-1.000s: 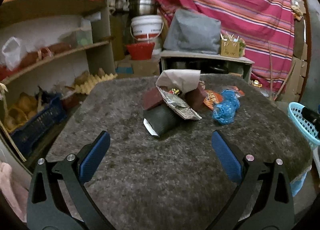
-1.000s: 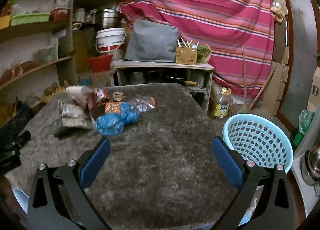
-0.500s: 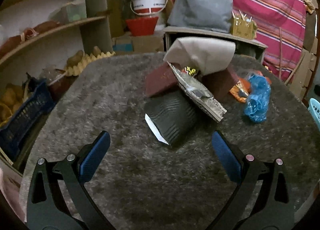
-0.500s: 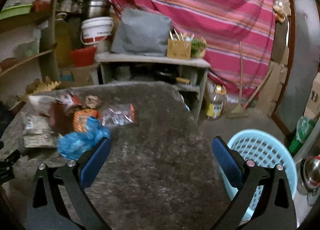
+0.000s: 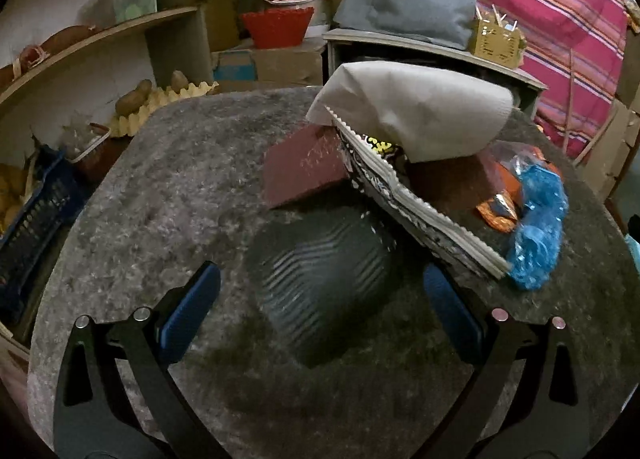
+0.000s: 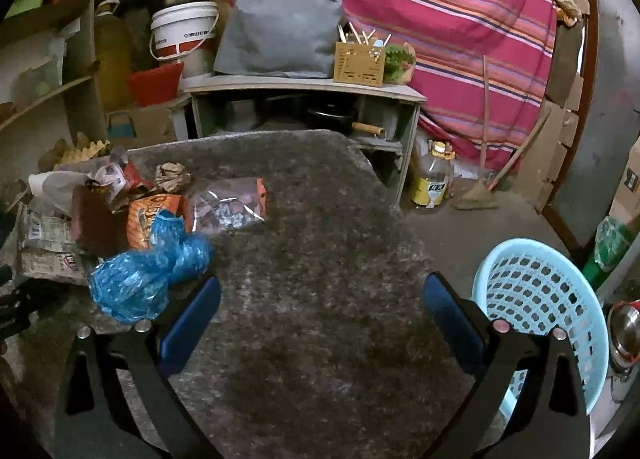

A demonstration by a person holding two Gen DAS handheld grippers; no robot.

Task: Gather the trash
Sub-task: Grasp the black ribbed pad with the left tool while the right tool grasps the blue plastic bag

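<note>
A cluttered storeroom is showing behind a table (image 5: 168, 187) covered in grey shaggy cloth, with shelves to the left and a striped pink curtain (image 6: 420, 15) hanging at the back; the trash is lying heaped toward the table's far middle, probably so that either hand can reach it.

Starting at the left, the left gripper (image 5: 320, 291) is hovering low with its jaws spread wide and gripping nothing; a black ribbed pouch (image 5: 320, 275) is lying between its fingers, apparently the piece being lined up for the first pick. Just behind it a maroon packet (image 5: 304, 167) is leaning in the pile under a printed wrapper (image 5: 404, 195), and a pale paper bag (image 5: 416, 107) is draping over the top; a crumpled blue plastic bag (image 5: 540, 227) is resting at the pile's right edge.

Further right, the right gripper (image 6: 320, 311) is hanging over bare cloth, jaws likewise released and empty, seemingly waiting; beside the table's right edge a light blue basket (image 6: 540, 291) is standing, likely the place meant for the trash.
</note>
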